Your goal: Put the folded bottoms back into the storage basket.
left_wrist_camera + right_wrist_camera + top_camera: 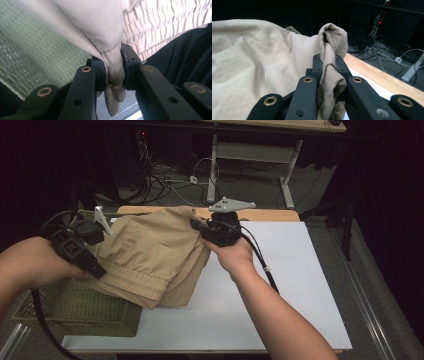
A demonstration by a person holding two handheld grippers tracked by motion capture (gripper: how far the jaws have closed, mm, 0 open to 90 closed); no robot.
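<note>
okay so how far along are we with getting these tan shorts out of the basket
Done: both claws are shut on the tan shorts, the left claw beside the elastic waistband and the right claw on a bunched edge. In hand: the shorts hang over the green basket and the white board. Left: laying them flat.

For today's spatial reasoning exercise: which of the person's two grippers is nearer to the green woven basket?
Left. The left gripper holds the beige garment right above the basket, while the right gripper grips the garment's other end over the white tabletop, farther away.
</note>
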